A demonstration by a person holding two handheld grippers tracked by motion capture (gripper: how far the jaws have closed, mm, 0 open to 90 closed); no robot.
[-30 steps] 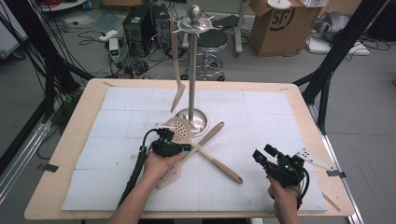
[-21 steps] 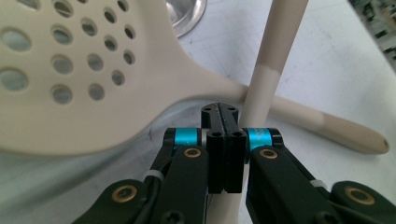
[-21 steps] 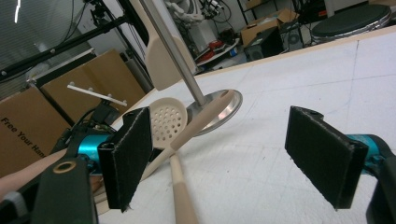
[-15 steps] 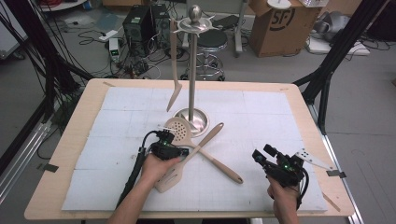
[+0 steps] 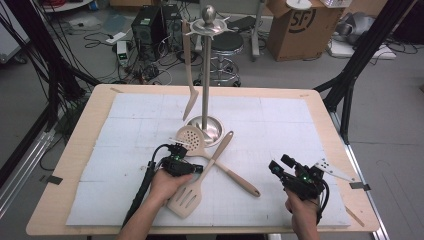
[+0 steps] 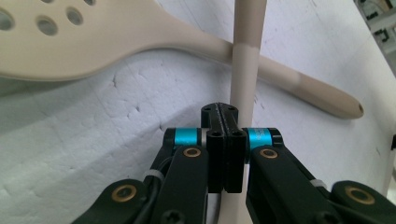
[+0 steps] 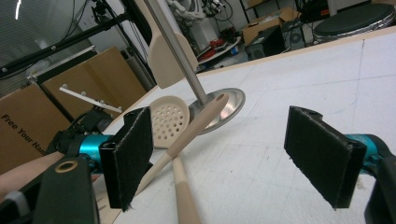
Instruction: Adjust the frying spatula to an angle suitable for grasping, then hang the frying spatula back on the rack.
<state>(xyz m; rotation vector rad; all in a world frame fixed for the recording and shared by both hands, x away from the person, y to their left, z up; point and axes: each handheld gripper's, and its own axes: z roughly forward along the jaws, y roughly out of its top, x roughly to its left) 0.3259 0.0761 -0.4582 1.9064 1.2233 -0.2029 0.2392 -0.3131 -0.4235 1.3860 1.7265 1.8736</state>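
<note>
A beige slotted spatula [image 5: 185,200] and a perforated beige skimmer [image 5: 189,136] lie crossed on the white foam mat [image 5: 280,125]. My left gripper [image 5: 198,168] sits low over the crossing, its jaws shut flat against each other. In the left gripper view [image 6: 223,114] the spatula handle [image 6: 245,60] runs under and past the shut jaws, not between the pads, and the skimmer [image 6: 93,37] lies beyond. My right gripper [image 5: 281,164] rests near the front right, open. In its own view [image 7: 224,158] nothing is between the pads, and it looks towards the spatula handle [image 7: 201,121] and skimmer [image 7: 169,120].
A steel utensil stand [image 5: 206,75] rises from a round base [image 5: 215,131] at mid table, with a third beige spatula [image 5: 189,97] hanging from its top ring. Boxes, cables and a stool lie on the floor beyond the far edge. The mat's right half is bare.
My left gripper has edged slightly towards the near edge. The hanging spatula sways a little. The right gripper has kept still.
</note>
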